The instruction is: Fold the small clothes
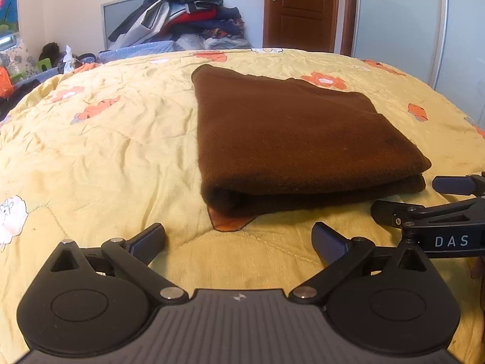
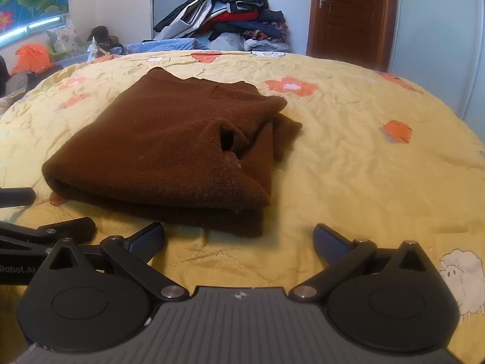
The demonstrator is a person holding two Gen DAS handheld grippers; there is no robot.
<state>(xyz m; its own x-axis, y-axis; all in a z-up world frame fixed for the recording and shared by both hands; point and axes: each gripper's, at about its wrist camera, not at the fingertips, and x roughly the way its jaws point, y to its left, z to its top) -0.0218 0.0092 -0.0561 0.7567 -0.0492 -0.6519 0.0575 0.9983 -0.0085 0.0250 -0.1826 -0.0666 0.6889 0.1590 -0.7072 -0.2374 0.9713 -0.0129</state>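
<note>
- L gripper [image 1: 239,239]: jaws wide apart, nothing btwn pads, over bare quilt [image 1: 91,157] just short of sweater's near edge.
- R gripper [image 2: 239,239]: same, jaws spread, empty, hovering near edge at the looser side.
- Grippers sit close side by side; R's fingers show at right edge of L view, L's at left edge of R view.
- Sweater [image 1: 297,133]: brown knit, folded into thick rectangle, flat mid-bed. Near edge is a rounded fold, 2+ layers stacked.
- R view: neck hole [image 2: 229,139] exposed, a cuff/sleeve end sticks out on right side, not flush.
- Judgement: fold looks near done; either last half-fold or tidy-up remains.
- If folding again: pinch both near corners, take all layers in each bite, lift evenly, carry to far edge, lay down w/o dragging.
- Tuck the stray sleeve end first, else it pokes out.
- Risk: grabbing quilt w/ knit; top layer only sliding off.
- Far: clothes pile [image 1: 188,9], door [image 1: 300,6], wardrobe, not involved.
</note>
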